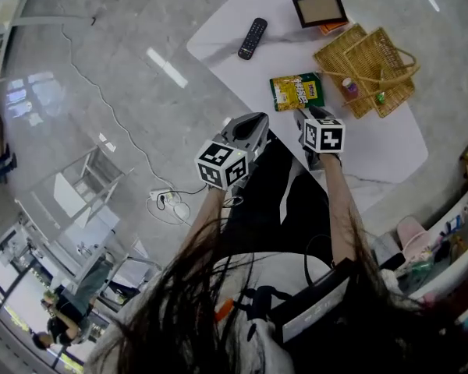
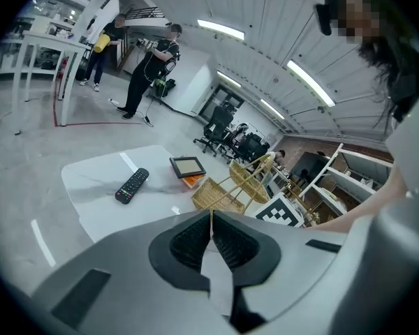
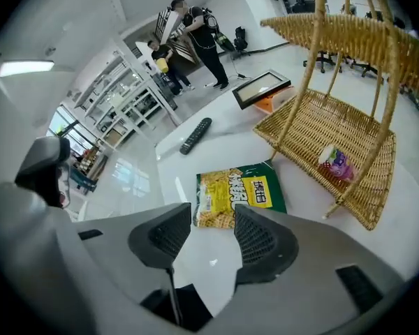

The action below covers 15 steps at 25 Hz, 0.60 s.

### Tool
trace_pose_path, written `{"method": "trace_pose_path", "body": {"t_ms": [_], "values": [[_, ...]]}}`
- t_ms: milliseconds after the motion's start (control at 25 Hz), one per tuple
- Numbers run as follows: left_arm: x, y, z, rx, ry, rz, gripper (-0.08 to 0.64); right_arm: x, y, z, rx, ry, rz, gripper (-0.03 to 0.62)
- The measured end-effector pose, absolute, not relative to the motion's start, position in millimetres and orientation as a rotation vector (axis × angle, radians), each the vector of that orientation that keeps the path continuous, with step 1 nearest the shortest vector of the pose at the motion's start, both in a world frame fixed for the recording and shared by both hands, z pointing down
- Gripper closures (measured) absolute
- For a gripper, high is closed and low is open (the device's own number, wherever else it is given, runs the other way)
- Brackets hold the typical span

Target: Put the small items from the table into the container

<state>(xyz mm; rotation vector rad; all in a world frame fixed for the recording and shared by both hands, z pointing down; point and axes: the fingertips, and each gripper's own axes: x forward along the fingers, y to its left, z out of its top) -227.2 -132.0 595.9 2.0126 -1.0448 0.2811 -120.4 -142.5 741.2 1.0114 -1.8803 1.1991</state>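
Note:
A green and yellow snack packet (image 1: 296, 90) lies flat on the white table (image 1: 390, 150), left of a wicker basket (image 1: 366, 68) with a hoop handle. Inside the basket are a small bottle (image 1: 349, 89) and a small green item (image 1: 380, 97). My right gripper (image 1: 300, 115) hangs just short of the packet's near edge. In the right gripper view its jaws (image 3: 213, 215) stand open with nothing between them, the packet (image 3: 239, 194) lying just beyond and the bottle (image 3: 335, 162) in the basket (image 3: 314, 128). My left gripper (image 1: 256, 119) is shut and empty, its pads (image 2: 211, 218) meeting.
A black remote (image 1: 252, 37) lies at the table's far left. A dark picture frame (image 1: 319, 8) rests on something orange behind the basket. On the floor at the left are a power strip (image 1: 164, 199) and cable. Shelving (image 1: 444, 248) stands at the right.

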Motion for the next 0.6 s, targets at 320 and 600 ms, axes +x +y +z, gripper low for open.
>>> {"method": "trace_pose_path", "body": {"t_ms": [320, 600], "values": [[-258.9, -146.3, 626.1, 1.980, -1.079, 0.308, 0.551, -120.0, -164.3, 802.6, 1.074, -1.705, 1.057, 0.379], [-269.1, -142.1, 641.3, 1.962, -1.064, 0.334, 0.551, -125.3, -165.8, 821.0, 1.029, -1.699, 0.964, 0.376]]}}
